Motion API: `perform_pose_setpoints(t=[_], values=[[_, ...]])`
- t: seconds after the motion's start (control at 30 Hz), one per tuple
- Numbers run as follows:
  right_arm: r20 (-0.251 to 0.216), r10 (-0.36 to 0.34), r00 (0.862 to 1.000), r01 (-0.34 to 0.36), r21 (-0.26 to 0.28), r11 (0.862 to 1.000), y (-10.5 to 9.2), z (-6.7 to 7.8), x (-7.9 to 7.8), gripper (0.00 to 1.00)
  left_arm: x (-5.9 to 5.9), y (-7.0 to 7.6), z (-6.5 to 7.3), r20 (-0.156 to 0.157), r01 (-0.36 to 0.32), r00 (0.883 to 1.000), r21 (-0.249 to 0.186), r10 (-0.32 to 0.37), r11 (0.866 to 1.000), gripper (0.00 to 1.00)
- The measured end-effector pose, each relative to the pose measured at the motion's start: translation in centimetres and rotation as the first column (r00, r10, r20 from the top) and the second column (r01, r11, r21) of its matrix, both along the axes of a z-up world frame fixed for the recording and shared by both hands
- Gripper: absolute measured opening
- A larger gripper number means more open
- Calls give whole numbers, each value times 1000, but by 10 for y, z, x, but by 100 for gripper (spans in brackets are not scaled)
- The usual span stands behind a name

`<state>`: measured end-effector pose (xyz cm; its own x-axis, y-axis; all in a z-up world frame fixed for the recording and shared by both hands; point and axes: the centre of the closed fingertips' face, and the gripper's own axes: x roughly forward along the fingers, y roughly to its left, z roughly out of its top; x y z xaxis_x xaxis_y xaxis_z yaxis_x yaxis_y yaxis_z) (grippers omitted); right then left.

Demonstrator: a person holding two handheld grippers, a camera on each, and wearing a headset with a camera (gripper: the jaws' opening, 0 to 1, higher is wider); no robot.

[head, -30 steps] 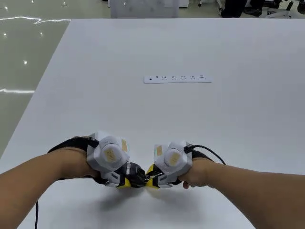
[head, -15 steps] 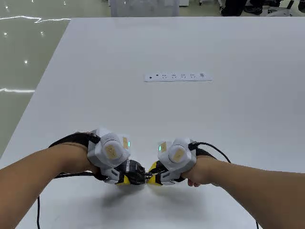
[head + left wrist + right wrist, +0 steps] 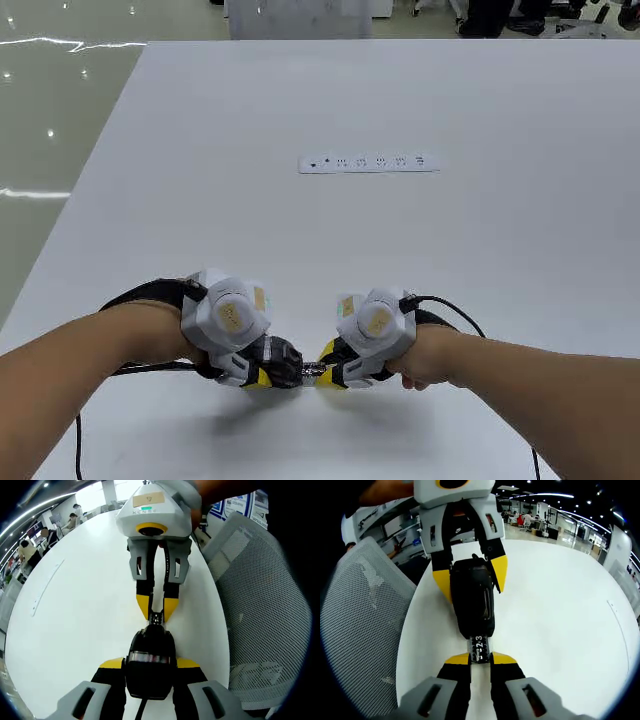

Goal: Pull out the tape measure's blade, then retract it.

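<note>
Close to the near edge of the white table, the left gripper has its yellow-tipped jaws clenched on the black case of the tape measure, one jaw on each side of it. Facing it head-on, the right gripper has its jaws pinched shut on the blade just beyond the mouth of the case (the digits 2 and 3 can be read on the strip in the right gripper view). A short stretch of blade is out, so the two grippers sit nearly tip to tip. A grey mesh chair back stands beside the table edge here. Well apart, toward the middle of the table, a white power strip lies flat. Past the table's left edge is glossy floor.
</note>
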<state>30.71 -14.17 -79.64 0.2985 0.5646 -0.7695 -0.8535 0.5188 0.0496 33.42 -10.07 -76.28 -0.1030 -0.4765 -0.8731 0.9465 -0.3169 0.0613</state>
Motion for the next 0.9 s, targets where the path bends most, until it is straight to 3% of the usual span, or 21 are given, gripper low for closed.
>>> perform_pose_setpoints(t=[0.9], values=[[-4, -4, 1000, 3, -45, 999, -23, -2, -8, 12, 0, 0, 0, 0, -14, 1000, 1, 14, 1000, 33]])
